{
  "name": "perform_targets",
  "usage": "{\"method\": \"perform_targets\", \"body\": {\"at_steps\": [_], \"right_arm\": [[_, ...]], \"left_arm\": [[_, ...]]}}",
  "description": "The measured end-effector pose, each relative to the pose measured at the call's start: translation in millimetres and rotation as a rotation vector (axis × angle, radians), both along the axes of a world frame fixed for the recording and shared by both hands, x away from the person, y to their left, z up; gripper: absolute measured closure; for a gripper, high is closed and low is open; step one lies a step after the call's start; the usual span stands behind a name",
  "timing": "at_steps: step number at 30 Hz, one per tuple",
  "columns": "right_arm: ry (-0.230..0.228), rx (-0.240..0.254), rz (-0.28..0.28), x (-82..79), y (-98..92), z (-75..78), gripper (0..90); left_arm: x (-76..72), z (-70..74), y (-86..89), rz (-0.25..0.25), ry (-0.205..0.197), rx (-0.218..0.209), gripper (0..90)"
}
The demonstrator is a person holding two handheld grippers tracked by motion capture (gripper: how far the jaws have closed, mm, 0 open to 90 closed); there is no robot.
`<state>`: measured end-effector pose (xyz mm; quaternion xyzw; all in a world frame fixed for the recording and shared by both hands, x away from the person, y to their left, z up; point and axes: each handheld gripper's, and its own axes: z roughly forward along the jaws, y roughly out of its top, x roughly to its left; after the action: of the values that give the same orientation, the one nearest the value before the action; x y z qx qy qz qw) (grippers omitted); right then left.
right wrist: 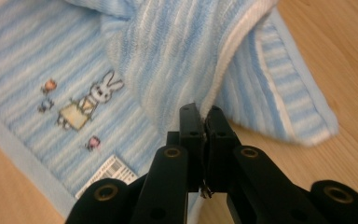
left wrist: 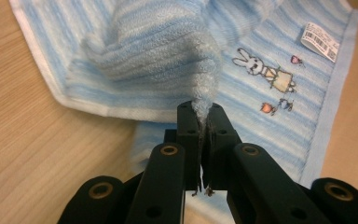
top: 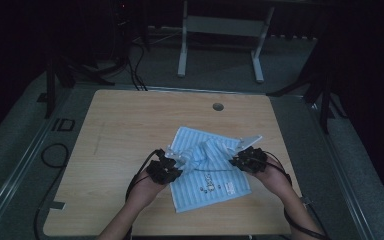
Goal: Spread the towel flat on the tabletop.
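A light blue striped towel (top: 207, 172) with a rabbit print (left wrist: 261, 72) and a barcode label (left wrist: 320, 41) lies on the wooden table (top: 130, 130), partly lifted and bunched in its middle. My left gripper (top: 166, 169) is shut on a pinched fold of the towel (left wrist: 201, 105) at its left side. Over at the right side, my right gripper (top: 247, 159) is shut on the towel's white-edged hem (right wrist: 205, 109). Both raised folds hang above the flat part of the towel (right wrist: 37, 65).
A round cable hole (top: 218, 106) sits near the table's far edge. Black cables (top: 50, 155) trail off the left side onto the floor. A grey stand (top: 220, 30) rises behind the table. Bare wood surrounds the towel.
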<state>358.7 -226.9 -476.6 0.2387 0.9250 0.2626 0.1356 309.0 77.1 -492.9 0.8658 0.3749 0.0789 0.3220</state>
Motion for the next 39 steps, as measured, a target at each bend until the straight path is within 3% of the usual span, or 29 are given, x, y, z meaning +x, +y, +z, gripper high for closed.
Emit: {"method": "perform_targets", "body": {"at_steps": [4,8,12,16,22,24,26,30,39], "right_arm": [[-0.007,0.034,-0.018,-15.3,-18.8,2.0,87.4],[-0.003,0.064,-0.038,-33.1,-39.3,-0.5,87.4],[0.027,0.097,-0.050,-44.5,-52.7,-6.7,87.3],[0.051,0.116,-0.053,-50.2,-57.6,-15.6,87.1],[0.067,0.089,-0.125,-38.0,-58.2,-32.0,86.6],[0.081,0.084,-0.143,-31.0,-59.0,-37.3,86.3],[0.096,0.088,-0.151,-22.7,-60.9,-42.5,86.4],[0.120,0.071,-0.169,-8.6,-58.9,-51.1,86.4],[0.102,0.035,-0.202,27.2,-43.9,-55.8,85.9]], "left_arm": [[-10.0,8.1,6.0,-0.013,-0.020,0.007,86.2],[-8.9,9.6,11.3,0.001,-0.026,0.019,86.1],[5.7,1.1,16.8,0.043,-0.008,0.017,86.0],[22.7,-13.1,12.6,0.048,0.025,0.030,85.6],[45.3,-30.8,-0.1,0.070,0.048,0.075,79.2],[51.9,-34.5,-2.2,0.084,0.033,0.102,75.6],[57.8,-37.0,-0.7,0.095,0.037,0.102,74.8],[70.9,-40.5,2.2,0.105,0.059,0.122,85.9],[91.7,-38.0,4.9,0.155,0.053,0.151,86.8]]}}
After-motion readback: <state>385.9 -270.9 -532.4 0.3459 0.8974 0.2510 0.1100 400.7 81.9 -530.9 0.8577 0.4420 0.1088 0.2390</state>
